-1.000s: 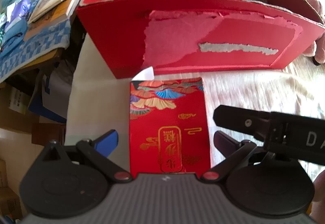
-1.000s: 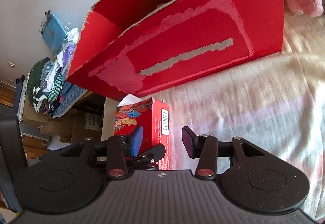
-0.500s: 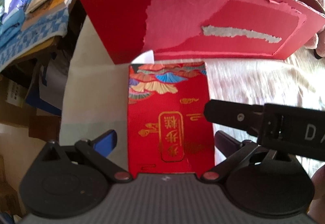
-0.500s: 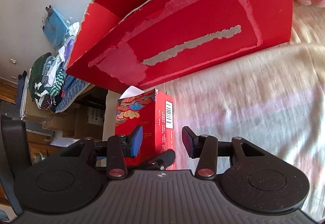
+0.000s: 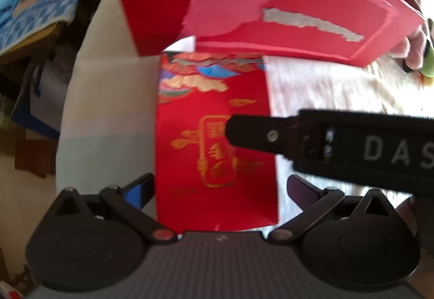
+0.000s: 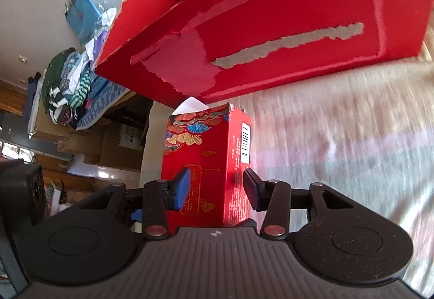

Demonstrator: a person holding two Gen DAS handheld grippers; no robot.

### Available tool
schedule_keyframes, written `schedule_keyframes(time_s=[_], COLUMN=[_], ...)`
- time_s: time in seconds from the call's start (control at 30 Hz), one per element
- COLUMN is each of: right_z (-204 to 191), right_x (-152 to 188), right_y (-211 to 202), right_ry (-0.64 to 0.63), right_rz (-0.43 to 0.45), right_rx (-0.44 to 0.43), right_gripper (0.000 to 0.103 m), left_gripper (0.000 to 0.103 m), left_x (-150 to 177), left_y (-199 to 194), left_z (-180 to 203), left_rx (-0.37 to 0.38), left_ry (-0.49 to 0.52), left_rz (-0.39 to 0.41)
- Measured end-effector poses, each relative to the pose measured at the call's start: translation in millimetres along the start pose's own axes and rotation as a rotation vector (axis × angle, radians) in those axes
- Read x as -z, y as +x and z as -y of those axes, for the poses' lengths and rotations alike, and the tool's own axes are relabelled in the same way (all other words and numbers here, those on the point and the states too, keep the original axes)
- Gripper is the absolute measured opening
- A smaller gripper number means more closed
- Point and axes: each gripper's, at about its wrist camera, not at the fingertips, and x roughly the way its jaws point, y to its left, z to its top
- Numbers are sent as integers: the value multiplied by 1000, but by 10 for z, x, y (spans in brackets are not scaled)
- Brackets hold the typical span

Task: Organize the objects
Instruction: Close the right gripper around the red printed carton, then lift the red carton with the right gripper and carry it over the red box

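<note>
Left wrist view: the left gripper [image 5: 217,187] points steeply down over a small red box [image 5: 214,141] printed with gold characters and coloured fans. The box lies on a pale bedspread [image 5: 325,87], close to the bedspread's left edge, and its far end touches or nearly touches the front wall of a large red carton [image 5: 271,9] whose facing is torn in pale patches. The left gripper's jaws stand released, one on each side of the box's near end; its blue finger pad [image 5: 137,192] sits just beside the box's left edge, and whether it touches cannot be told through the blur. The right gripper's black arm [image 5: 339,141] reaches in from the right edge of the frame and crosses over the box's right half. A white slip [image 5: 184,44] pokes up at the box's far left corner. Left of the bedspread, a table with a blue patterned cloth [image 5: 35,14] carries books.

Right wrist view: the right gripper [image 6: 215,187] faces the same small red box [image 6: 208,163], seen here with a barcode on its right side. The jaws are spread to either side of the box's near end, the blue pad in front of its printed top face and the black pad just beside the barcoded side; no firm squeeze is visible. The large red carton [image 6: 271,36] stands directly behind the box on the bedspread [image 6: 339,150]. Beyond the bedspread's left edge lie heaped clothes [image 6: 67,82] and cardboard boxes [image 6: 119,141].
</note>
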Motion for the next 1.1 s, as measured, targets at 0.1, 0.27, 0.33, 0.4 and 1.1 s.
schedule_keyframes(time_s=[0.1,0.27,0.33,0.4,1.1], right_z=[-16,46,68,120,900], right_x=[-9,-11,-13,-11,358], right_y=[97,138,85,7,-1804], right_ry=[-21,-15,-20,-8,271], right_rz=[-14,-30,-27,-25,390], right_rx=[7,-18,-17,-11,128], right_gripper=[54,57,54,53,51], left_gripper=[99,87,87,87,87], left_x=[-26,-58,-53,-75,-281], left_y=[27,7,20,27,-401], left_z=[-119,-107,-64,18,1601], left_rx=[34,31,12,22,305], left_ry=[-59,-28,1,32,673], left_rz=[-2,37,38,21,75])
